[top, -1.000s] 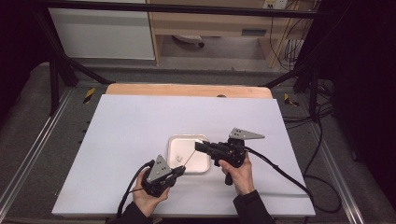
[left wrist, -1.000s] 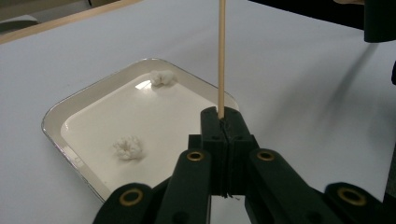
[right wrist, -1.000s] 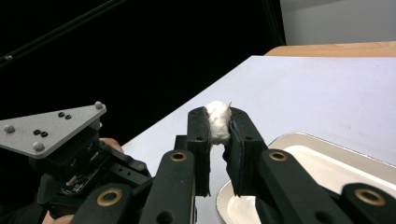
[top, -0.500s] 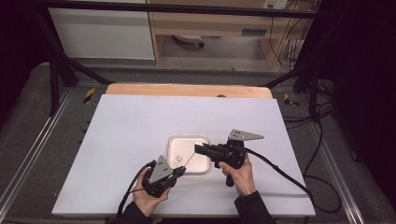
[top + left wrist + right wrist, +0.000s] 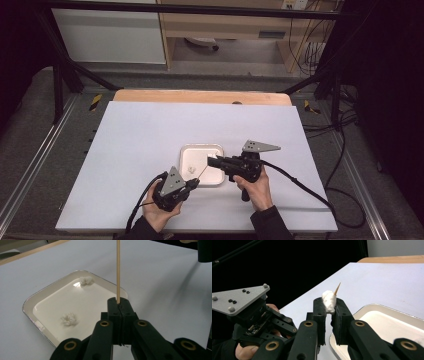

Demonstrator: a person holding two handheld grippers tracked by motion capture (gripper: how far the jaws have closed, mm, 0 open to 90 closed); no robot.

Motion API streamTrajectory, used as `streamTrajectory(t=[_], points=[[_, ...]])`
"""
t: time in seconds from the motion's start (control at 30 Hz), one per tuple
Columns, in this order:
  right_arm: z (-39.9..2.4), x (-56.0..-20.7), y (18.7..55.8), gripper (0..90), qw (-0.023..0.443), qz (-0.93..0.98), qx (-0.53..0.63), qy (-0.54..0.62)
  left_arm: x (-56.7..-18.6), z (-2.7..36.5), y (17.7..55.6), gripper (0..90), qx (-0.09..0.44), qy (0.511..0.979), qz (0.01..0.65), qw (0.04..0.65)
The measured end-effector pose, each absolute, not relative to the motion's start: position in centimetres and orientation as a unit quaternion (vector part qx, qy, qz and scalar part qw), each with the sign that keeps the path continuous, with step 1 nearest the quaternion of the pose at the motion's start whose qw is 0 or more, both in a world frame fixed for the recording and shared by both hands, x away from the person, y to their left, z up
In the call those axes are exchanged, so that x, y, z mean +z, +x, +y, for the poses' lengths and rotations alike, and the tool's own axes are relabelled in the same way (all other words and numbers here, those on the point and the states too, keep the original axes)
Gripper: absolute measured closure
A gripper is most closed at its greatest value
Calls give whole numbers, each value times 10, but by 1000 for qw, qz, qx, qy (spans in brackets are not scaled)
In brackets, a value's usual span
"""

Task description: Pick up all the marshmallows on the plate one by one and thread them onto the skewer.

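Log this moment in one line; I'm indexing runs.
left gripper: shut on skewer | right gripper: shut on cotton ball, skewered | tray: two balls

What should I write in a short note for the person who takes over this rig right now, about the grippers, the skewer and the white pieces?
Left gripper: shut on the wooden skewer, holding it at its lower end.
Right gripper: shut on a white fluffy piece; the skewer tip already pokes out through it.
Tray: on the white table, with two more white pieces, one near and one far.
Done: first piece speared.
Left: probably slide it further down the skewer, then thread the other two.
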State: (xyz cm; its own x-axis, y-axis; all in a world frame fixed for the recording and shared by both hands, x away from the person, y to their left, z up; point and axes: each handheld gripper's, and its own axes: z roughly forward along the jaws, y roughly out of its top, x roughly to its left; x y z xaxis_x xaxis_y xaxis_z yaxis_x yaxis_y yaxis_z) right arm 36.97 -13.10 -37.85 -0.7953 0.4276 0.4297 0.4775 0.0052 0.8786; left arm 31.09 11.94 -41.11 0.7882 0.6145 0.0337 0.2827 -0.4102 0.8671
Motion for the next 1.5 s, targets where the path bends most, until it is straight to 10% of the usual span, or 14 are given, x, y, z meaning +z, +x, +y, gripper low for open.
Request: streamTrajectory(t=[1.17, 1.5], points=[[-110, -403, 360, 791, 51, -738, -600, -305, -404, 116, 314, 890, 164, 810, 282, 487], [-123, -391, 361, 299, -32, -742, -583, -329, -408, 131, 321, 889, 158, 808, 307, 478]])
